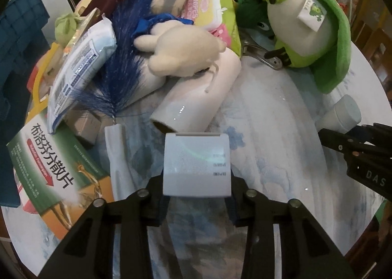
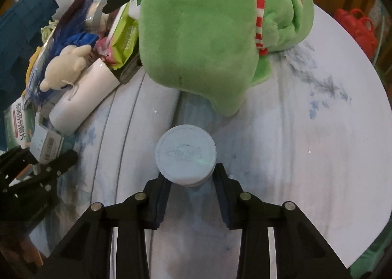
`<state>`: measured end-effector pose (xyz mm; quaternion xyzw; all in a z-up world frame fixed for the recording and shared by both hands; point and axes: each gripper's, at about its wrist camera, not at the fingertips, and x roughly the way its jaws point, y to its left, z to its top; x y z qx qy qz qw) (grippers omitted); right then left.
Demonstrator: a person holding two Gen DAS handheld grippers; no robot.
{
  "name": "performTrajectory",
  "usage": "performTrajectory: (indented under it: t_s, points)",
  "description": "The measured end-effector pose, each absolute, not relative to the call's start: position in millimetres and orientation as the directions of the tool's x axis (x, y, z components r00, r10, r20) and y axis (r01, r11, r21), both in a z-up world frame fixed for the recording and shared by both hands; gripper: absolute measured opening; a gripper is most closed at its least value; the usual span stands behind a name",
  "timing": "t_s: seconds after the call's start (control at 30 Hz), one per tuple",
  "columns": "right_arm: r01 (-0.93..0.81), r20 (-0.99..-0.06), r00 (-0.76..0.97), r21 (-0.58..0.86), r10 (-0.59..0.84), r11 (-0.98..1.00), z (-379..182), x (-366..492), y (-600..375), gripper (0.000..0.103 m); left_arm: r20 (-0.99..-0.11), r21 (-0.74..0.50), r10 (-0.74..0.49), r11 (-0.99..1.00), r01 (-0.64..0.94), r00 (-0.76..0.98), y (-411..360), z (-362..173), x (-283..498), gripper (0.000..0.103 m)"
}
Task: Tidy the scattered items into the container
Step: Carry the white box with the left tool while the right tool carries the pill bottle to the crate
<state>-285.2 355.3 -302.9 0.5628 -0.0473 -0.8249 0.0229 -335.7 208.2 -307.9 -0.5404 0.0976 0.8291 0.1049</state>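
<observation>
Bottle [image 2: 186,156] body hidden beneath its cap.

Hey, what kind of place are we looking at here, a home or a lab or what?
Most likely a home living or dining area: a round table with a marbled top, piled with plush toys such as the green frog, a medicine box and a wipes pack, with wooden furniture behind.
</observation>
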Motion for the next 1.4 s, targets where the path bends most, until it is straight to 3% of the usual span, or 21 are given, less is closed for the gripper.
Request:
performTrajectory:
  t_s: [0.03,0.1,0.13,0.17,0.2,0.23,0.6,0.7,1.4]
  points:
    - [-0.015,-0.924,-0.369,0.110,-0.097,-0.994,-304.0,-284.1,353.5,0.046,-0.917,0.049,0.067,-0.960,-0.277,-0.394,208.0,-308.4,-336.4,0.038]
    - [-0.017,-0.922,-0.376,0.113,-0.098,-0.993,-304.9,-282.0,350.3,0.065,-0.916,0.049,0.065,-0.961,-0.273,-0.395,207.4,-309.6,-337.7,0.038]
    - [-0.016,-0.922,-0.374,0.110,-0.096,-0.994,-304.5,-281.1,348.5,0.065,-0.914,0.048,0.068,-0.961,-0.273,-0.399,207.0,-308.6,-336.8,0.038]
    - [-0.015,-0.923,-0.372,0.106,-0.093,-0.994,-304.0,-280.2,346.7,0.062,-0.912,0.046,0.071,-0.961,-0.273,-0.405,206.6,-306.9,-335.1,0.037]
    - [-0.014,-0.924,-0.371,0.103,-0.091,-0.995,-303.6,-279.3,344.9,0.036,-0.909,0.045,0.075,-0.961,-0.273,-0.411,206.2,-305.2,-333.4,0.037]
    - [-0.013,-0.925,-0.369,0.100,-0.088,-0.995,-303.2,-278.4,343.0,0.034,-0.906,0.043,0.078,-0.961,-0.273,-0.417,205.8,-303.5,-331.8,0.037]
    - [0.097,-0.866,-0.472,0.134,-0.164,-0.986,-273.0,-295.8,314.3,0.034,-0.844,0.031,0.095,-0.974,-0.223,-0.529,195.9,-237.7,-317.3,0.037]
    - [0.142,-0.846,-0.498,0.134,-0.188,-0.981,-225.0,-330.4,336.5,0.034,-0.825,0.032,0.083,-0.981,-0.191,-0.560,186.7,-219.8,-305.3,0.037]
    - [0.447,-0.761,-0.553,0.074,-0.340,-0.892,-131.3,-336.5,216.5,0.034,-0.720,0.042,-0.089,-0.996,0.084,-0.688,67.3,-133.1,-285.6,0.037]
